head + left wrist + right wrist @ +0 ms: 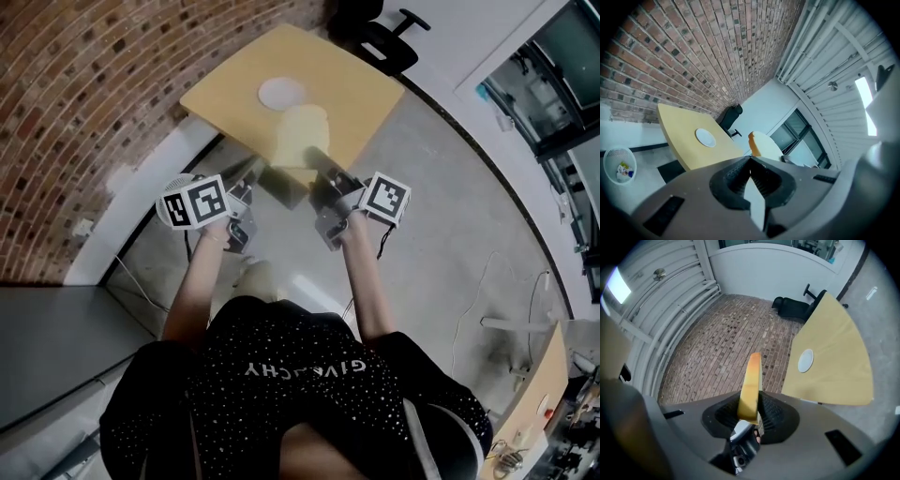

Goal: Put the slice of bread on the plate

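Note:
A pale slice of bread (pixel 300 134) stands upright in my right gripper (pixel 317 156), whose jaws are shut on its lower edge. In the right gripper view the bread (pixel 752 380) shows edge-on between the pads of the right gripper (pixel 752 398). A small white plate (pixel 281 92) lies on the yellow table (pixel 361 103) ahead, with nothing on it; the bread is held in the air over the table's near edge. My left gripper (pixel 258 184) is beside it on the left, jaws shut with nothing in them. The left gripper view shows the left gripper (pixel 751 160), the bread (pixel 765 146) and the plate (pixel 705 137).
A black office chair (pixel 389 42) stands behind the table. A brick wall (pixel 84 103) runs along the left. A white wastebasket (pixel 618 166) sits on the floor by the wall. Another table (pixel 539 394) with small items is at the lower right.

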`<state>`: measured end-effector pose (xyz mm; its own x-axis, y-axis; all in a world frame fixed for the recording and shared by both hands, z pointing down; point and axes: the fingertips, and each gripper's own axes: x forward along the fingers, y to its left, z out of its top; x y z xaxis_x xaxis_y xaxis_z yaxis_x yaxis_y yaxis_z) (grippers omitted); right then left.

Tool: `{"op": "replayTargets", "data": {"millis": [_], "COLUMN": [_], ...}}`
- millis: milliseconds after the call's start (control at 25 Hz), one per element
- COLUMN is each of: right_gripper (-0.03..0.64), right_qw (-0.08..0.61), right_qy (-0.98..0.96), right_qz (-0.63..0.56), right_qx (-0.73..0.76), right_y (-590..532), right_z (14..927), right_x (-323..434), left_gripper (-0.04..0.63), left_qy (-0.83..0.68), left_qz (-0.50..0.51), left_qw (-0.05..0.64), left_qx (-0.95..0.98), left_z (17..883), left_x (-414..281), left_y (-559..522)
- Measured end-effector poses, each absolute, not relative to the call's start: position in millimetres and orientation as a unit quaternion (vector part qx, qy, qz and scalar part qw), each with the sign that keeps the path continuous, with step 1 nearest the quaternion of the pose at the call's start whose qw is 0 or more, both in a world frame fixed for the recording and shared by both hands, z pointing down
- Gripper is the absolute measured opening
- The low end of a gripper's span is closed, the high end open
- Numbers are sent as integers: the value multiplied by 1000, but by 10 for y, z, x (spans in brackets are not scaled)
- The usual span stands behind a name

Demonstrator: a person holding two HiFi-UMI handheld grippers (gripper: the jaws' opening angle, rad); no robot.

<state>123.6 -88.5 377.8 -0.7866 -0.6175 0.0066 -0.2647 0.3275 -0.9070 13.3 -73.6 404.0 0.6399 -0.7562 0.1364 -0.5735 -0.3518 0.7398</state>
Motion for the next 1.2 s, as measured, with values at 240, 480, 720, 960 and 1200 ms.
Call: {"op": "replayTargets", "data": {"millis": [240, 480, 720, 960, 1200], "right_gripper": [98, 98, 98, 98, 98], "right_qw": [174, 174, 180, 173, 170], "right_qy": [794, 785, 760, 744, 717], "right_qz": [-509, -524, -552, -570, -595], "right_qx": [-282, -282, -292, -305, -321], "right_y": [-1570, -2240, -2931, -3462, -3898], "right_z": [3798, 3971, 4201, 4444, 4819], "right_x": [1134, 968, 847, 743, 727], "left_gripper": [9, 9, 9, 9, 9], "left_qy": [-423, -430, -412, -398, -386], "left_qz": [-129, -137, -121, -102, -96], "left_qw": [392, 402, 423, 451, 479], "left_qx": [806, 797, 798, 792, 783], "left_z": [4058, 4191, 4341, 4588, 4899], "left_x": [-134, -325, -342, -333, -359], "left_y": [-1446, -2172, -2866, -3421, -3896]}}
